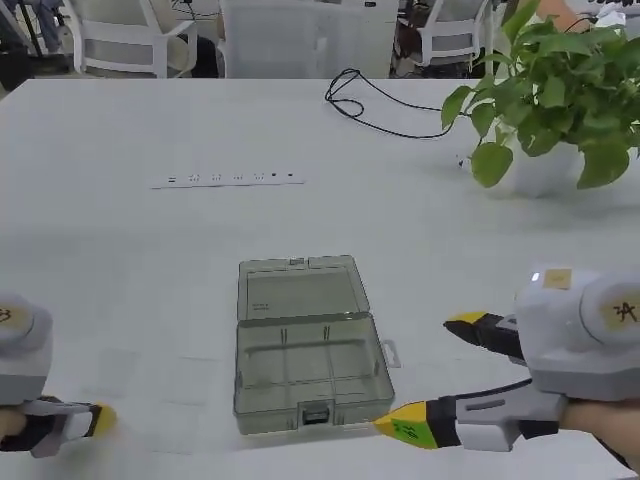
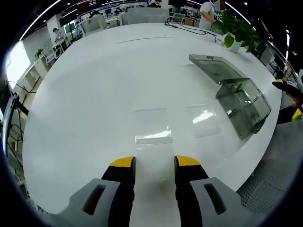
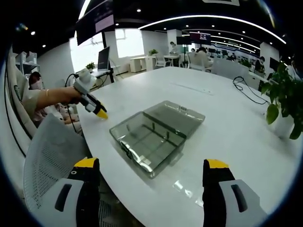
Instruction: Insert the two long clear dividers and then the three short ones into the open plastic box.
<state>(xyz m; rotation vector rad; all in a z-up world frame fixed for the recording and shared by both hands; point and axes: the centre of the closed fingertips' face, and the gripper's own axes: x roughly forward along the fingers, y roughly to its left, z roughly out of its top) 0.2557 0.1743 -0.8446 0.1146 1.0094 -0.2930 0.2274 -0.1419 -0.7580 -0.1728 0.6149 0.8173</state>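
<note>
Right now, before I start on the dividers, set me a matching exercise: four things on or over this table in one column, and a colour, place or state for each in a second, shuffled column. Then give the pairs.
Column one:
1. plastic box
2. potted plant
3. power strip
4. right gripper

Column two:
A. jaws spread wide
B. green leaves, at the far right in the head view
C. open, smoky and see-through
D. white, lying flat on the table beyond the box

Pairs: 1-C, 2-B, 3-D, 4-A.
</note>
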